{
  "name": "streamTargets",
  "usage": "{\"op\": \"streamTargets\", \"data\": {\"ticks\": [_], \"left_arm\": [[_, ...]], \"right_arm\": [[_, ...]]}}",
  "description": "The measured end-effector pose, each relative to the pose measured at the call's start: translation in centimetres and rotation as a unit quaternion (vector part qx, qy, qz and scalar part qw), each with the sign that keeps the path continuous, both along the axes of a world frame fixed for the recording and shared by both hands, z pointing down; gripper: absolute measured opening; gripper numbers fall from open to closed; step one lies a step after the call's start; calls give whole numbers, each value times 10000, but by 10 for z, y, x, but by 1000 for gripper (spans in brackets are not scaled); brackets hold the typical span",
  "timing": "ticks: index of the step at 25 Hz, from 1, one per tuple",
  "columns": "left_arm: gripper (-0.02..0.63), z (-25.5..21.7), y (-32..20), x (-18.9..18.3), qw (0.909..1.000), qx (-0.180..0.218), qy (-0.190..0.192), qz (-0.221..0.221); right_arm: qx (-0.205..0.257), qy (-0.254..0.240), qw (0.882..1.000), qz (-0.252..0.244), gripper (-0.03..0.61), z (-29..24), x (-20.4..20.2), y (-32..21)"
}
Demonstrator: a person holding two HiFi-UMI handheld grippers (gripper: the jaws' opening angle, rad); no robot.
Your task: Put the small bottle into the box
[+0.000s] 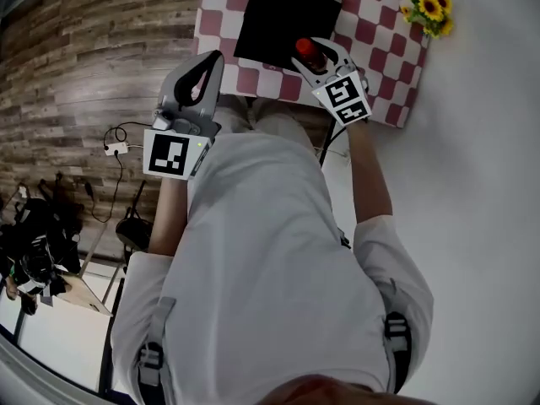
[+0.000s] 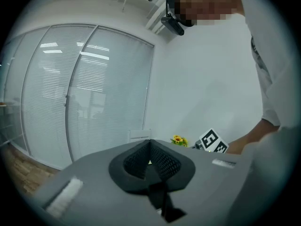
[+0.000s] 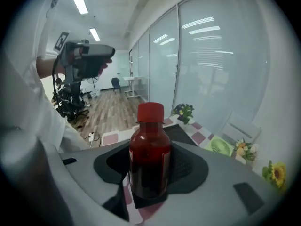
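The right gripper [image 1: 318, 58] has its jaws clamped on the small bottle [image 3: 149, 154], upright, over the 5 o'clock corner of the black box [image 1: 278, 15] on the desk [image 1: 381, 42]. If released here, I think it may strike the rim and topple outside. The left gripper [image 2: 150, 161] has its jaws closed and empty.

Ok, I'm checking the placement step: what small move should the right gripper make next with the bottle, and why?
Probably ease the right gripper forward until the bottle is over the middle of the black box. Its jaws are clamped on the upright small bottle, which in the head view appears at the box's near right corner, not yet inside.
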State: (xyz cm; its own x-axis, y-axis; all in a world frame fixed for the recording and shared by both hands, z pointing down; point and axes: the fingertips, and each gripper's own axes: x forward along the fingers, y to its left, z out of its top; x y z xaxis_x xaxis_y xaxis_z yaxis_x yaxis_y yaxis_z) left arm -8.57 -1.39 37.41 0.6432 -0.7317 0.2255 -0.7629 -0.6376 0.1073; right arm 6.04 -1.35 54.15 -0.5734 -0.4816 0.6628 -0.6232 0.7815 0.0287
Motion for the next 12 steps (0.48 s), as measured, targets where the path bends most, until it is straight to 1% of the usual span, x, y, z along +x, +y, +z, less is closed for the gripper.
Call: {"op": "streamTargets", "data": {"ticks": [5, 12], "left_arm": [[-2, 20, 8, -19, 9996, -141, -180, -178], [-2, 36, 12, -25, 9986, -349, -213, -348]], "right_arm": [[-511, 587, 9955, -540, 213, 62, -9, -3], [-1075, 1354, 9785, -1129, 213, 114, -13, 0]]}}
